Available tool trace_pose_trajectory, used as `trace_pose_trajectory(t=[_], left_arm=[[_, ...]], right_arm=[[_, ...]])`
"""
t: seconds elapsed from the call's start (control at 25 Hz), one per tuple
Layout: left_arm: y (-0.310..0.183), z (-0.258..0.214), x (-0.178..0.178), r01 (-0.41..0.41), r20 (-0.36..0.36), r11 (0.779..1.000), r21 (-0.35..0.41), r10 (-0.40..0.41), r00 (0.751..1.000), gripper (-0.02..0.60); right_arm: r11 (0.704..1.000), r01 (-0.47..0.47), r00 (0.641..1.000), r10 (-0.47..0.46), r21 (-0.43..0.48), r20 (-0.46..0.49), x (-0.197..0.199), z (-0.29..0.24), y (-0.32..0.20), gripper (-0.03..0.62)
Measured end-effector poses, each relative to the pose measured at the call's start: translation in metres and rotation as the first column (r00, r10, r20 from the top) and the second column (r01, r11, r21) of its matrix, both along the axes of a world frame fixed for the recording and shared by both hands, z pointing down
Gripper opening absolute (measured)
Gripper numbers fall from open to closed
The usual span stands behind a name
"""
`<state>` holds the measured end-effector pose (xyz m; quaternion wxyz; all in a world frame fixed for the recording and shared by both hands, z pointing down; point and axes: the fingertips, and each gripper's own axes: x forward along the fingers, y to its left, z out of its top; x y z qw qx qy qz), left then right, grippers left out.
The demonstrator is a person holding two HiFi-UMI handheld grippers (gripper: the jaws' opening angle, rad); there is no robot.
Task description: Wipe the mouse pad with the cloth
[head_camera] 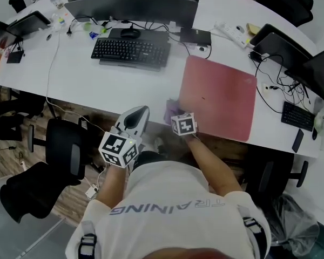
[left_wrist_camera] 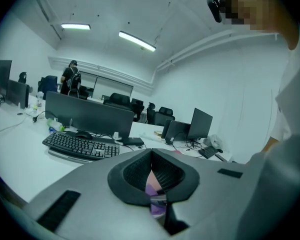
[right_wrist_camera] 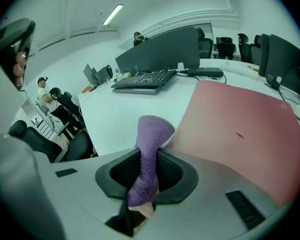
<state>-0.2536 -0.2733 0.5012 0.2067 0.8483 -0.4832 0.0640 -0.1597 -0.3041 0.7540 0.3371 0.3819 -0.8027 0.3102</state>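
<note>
Right gripper [right_wrist_camera: 149,170] jaws are clamped on the purple cloth [right_wrist_camera: 153,133] at the pink mouse pad's [head_camera: 218,96] near-left corner, left gripper [left_wrist_camera: 151,172] jaws are together, and the keyboard [head_camera: 130,51] sits far left.

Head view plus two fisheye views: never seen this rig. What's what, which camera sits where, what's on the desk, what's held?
No robot: a person holds a two-jaw gripper in each hand. The head view looks down from the person's head; each gripper view looks along its own jaws. On the white desk: a red mouse pad, a keyboard, a monitor. The right gripper is shut on a purple cloth by the pad's left edge. The left gripper is shut, empty.
</note>
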Motion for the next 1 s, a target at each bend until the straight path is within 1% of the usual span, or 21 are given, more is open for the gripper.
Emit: trace_pose_trajectory(t=[0.16, 0.32, 0.56, 0.72, 0.84, 1.0], left_arm=[[-0.004, -0.008, 0.023, 0.007, 0.021, 1.000, 0.015, -0.008, 1.000, 0.031], [-0.003, -0.017, 0.058, 0.010, 0.012, 1.000, 0.024, -0.010, 1.000, 0.031], [0.002, -0.028, 0.120, -0.020, 0.016, 0.999, 0.043, 0.019, 1.000, 0.031], [0.004, -0.035, 0.161, -0.043, 0.009, 0.997, 0.062, 0.042, 0.999, 0.031], [0.003, -0.037, 0.190, -0.059, 0.001, 0.996, 0.070, 0.059, 0.998, 0.031], [0.002, -0.036, 0.225, -0.081, -0.015, 0.994, 0.073, 0.083, 0.996, 0.031]], right_arm=[[1.000, -0.007, 1.000, 0.007, -0.001, 0.005, 0.033, 0.000, 0.002, 0.095], [1.000, -0.010, 1.000, 0.010, 0.002, -0.005, 0.076, 0.000, 0.006, 0.095], [0.998, -0.055, 0.998, 0.056, 0.019, -0.032, 0.161, -0.004, 0.011, 0.096], [0.993, -0.110, 0.993, 0.111, 0.039, -0.037, 0.224, -0.005, 0.017, 0.097], [0.987, -0.155, 0.987, 0.156, 0.035, -0.036, 0.270, -0.001, 0.025, 0.097], [0.978, -0.205, 0.976, 0.208, 0.045, -0.060, 0.329, -0.002, 0.031, 0.097]])
